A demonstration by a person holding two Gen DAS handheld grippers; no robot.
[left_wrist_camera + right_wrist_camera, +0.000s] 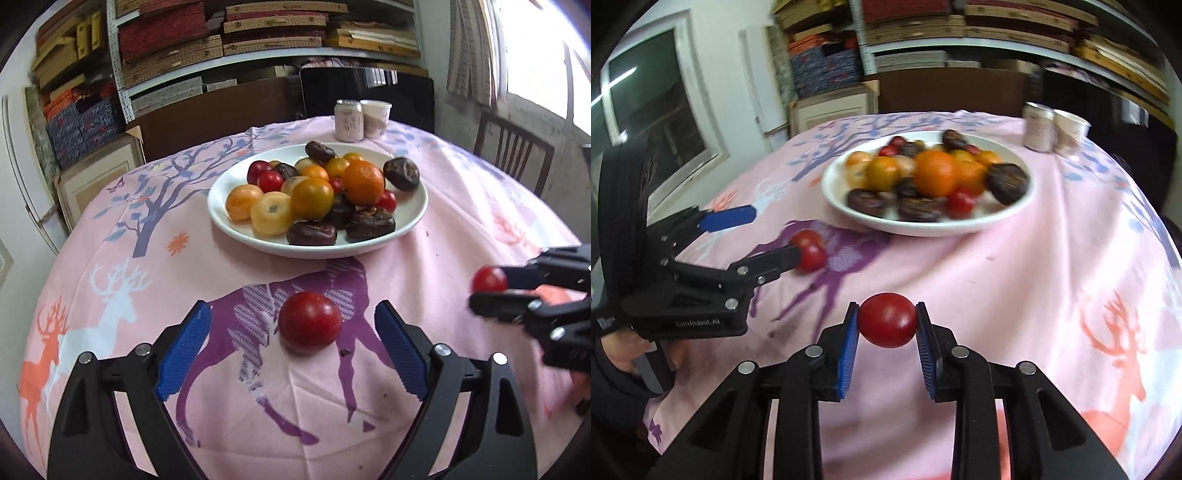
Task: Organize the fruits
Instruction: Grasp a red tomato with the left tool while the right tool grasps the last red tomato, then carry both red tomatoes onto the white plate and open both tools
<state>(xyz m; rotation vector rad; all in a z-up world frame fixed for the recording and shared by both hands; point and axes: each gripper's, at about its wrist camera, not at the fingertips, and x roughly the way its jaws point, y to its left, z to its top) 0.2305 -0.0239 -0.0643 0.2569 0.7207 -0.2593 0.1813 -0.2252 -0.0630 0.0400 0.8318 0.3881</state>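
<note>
A white plate (413, 218) in the middle of the table holds several fruits: an orange (362, 181), yellow and red tomatoes, and dark wrinkled dates. The plate also shows in the right wrist view (834, 192). A red tomato (309, 322) lies on the pink cloth between the fingers of my left gripper (291, 325), which is open around it without touching. It also shows in the right wrist view (811, 250). My right gripper (886, 325) is shut on a second red tomato (887, 319), held above the cloth; it also shows in the left wrist view (489, 280).
A pink can (349, 120) and a paper cup (376, 117) stand behind the plate. The pink deer-print tablecloth (110, 280) covers the round table. A wooden chair (513, 155) stands at the right. Shelves with stacked boards fill the back wall.
</note>
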